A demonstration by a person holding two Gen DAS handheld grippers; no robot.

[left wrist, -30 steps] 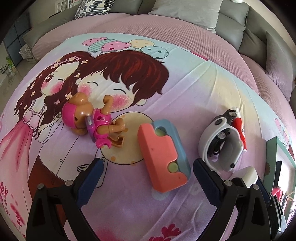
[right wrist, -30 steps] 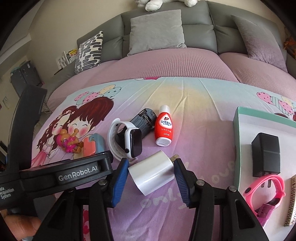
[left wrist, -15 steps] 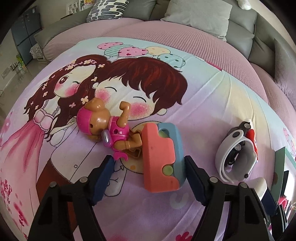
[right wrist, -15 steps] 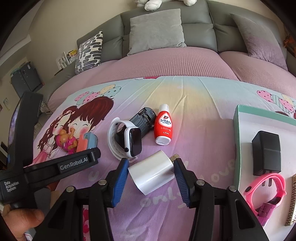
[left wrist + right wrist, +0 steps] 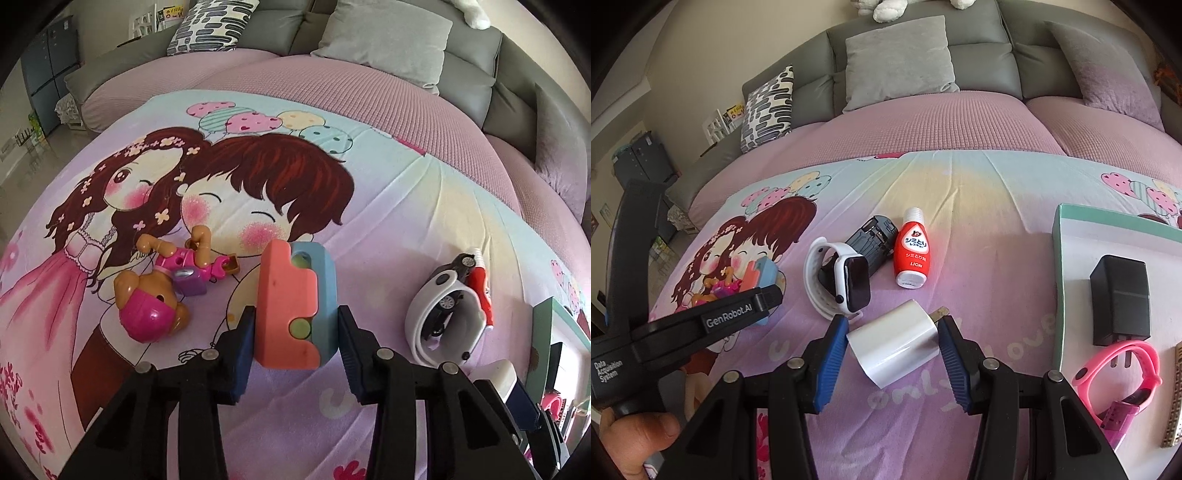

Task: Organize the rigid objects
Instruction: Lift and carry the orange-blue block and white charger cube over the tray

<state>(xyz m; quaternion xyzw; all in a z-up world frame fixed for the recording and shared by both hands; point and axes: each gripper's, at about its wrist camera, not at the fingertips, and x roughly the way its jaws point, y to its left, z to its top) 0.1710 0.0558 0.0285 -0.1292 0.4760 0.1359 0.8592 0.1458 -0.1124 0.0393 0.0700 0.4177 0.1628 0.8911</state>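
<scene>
Our left gripper (image 5: 295, 332) clamps the pink-and-blue block (image 5: 295, 302); our right gripper (image 5: 892, 350) brackets the white charger (image 5: 895, 345), contact apparently made, though not certain.

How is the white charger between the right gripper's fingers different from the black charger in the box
The white charger lies on the printed sheet, tilted, between the right hand-held gripper fingers; the black charger lies inside the box. The white one is glossy, the black one matte. Both are blocky plug adapters with metal prongs.
</scene>
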